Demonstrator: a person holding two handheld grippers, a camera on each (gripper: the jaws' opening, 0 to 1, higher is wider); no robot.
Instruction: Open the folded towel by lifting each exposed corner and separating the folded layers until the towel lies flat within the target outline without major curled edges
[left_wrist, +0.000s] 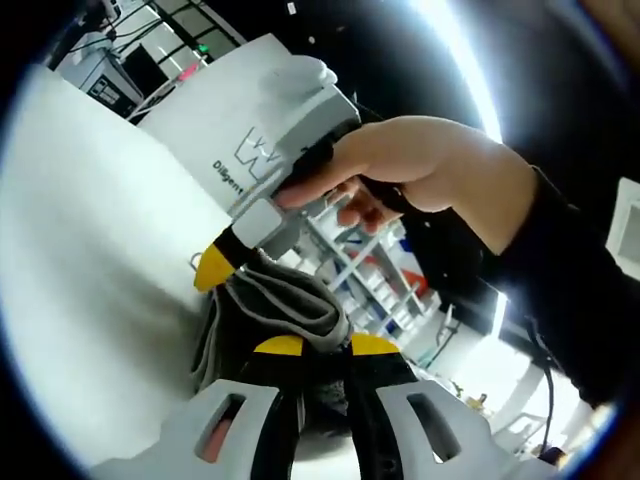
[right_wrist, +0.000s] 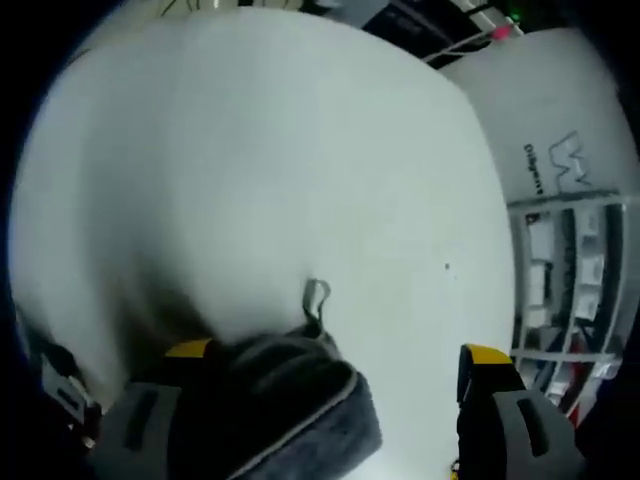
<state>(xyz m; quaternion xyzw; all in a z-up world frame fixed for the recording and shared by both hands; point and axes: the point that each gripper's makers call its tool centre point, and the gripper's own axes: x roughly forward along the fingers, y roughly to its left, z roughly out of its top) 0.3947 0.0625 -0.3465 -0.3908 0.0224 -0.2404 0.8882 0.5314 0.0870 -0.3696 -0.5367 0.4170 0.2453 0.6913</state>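
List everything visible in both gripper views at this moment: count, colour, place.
Towel: one, grey, folded, bunched on the table between both grippers.
Hanging loop: one, grey, at the towel's edge.
Table: one, white, under the towel.
Printed panel: one, white with dark lettering, behind the table.
Shelving: one unit, white, background.
Left gripper: yellow-tipped, shut on towel.
Right gripper: yellow-tipped, open around towel.
Hand: one, holding the right gripper.

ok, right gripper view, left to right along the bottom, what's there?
Left yellow-tipped finger → grey towel bunched against it, small hanging loop at its top edge → bare white table → right yellow-tipped finger → shelving at the far right.
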